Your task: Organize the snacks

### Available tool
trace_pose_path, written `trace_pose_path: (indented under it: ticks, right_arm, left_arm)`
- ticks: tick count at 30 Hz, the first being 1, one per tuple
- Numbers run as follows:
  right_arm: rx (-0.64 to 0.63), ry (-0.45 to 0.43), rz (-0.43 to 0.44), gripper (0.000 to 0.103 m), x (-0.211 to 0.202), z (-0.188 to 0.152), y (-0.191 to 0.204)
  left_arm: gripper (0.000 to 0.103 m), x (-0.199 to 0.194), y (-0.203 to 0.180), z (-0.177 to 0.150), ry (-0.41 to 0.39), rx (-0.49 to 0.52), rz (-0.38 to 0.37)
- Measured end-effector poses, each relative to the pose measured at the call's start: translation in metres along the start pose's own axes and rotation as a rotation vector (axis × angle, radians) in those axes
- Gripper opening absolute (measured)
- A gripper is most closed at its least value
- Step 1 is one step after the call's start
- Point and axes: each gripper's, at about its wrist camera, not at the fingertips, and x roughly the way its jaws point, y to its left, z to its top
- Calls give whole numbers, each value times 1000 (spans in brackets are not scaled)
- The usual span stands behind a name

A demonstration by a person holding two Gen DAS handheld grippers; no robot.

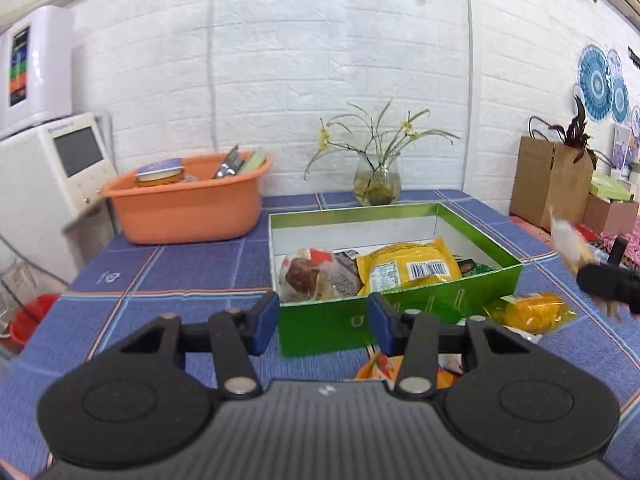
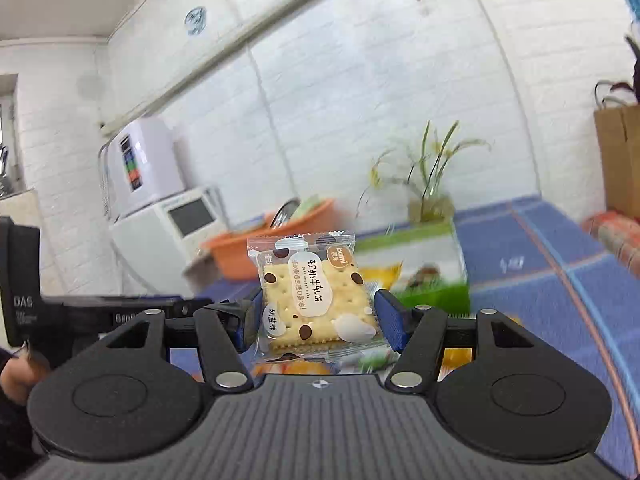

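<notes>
A green box (image 1: pixel 320 326) stands open on the blue checked tablecloth and holds a yellow snack bag (image 1: pixel 408 266), a bun in clear wrap (image 1: pixel 310 276) and other packets. My left gripper (image 1: pixel 323 322) is open and empty, low in front of the box's near wall. My right gripper (image 2: pixel 316 316) is shut on a clear-wrapped cracker packet (image 2: pixel 314 296) and holds it in the air; it shows blurred at the right edge of the left wrist view (image 1: pixel 600 280). The green box (image 2: pixel 436 294) is blurred behind the packet. An orange packet (image 1: pixel 532 312) lies right of the box.
An orange tub (image 1: pixel 184 208) with cans stands at the back left. A glass vase with a plant (image 1: pixel 376 184) stands behind the box. White appliances (image 1: pixel 52 168) stand off the table's left, brown paper bags (image 1: pixel 552 184) off its right. More wrappers (image 1: pixel 380 368) lie under my left gripper.
</notes>
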Motion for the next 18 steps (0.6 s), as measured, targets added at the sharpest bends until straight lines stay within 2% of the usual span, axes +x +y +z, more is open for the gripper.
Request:
trace_pose_path:
  ticks: [2,4,5,7,8,11,14,16,18]
  right_arm:
    - [63,6,-19,99,8,4,-8]
    - [111,17,16,99,7,3,-15]
    - [121,23,24,99,4,0,-16]
    - [145,43,38,99,1,-3,-18]
    - [164,54,50,99,0,-4,-19]
    - [208,83,84,99,-1,-7,-18]
    - [208,89,98,99,-6,-8,-16]
    - [208,86,102,99,-8,-8,-16]
    - [215,88,105,99,-8,-9,-16]
  left_arm:
    - [47,7,8,0,37,-33,0]
    - [56,0,15,-8,35,-45,26]
    - [71,-4,18,-14,43,-41,45]
    - [86,-8,23,-28,68,-9,98]
    - [102,-8,23,-36,77,31,122]
    - [102,-4,13,-57,80,214,116]
    - [102,-1,5,-73,81,374,31]
    - [103,8,2,-75,126,394,-2]
    - [102,21,5,-75,187,335,-7]
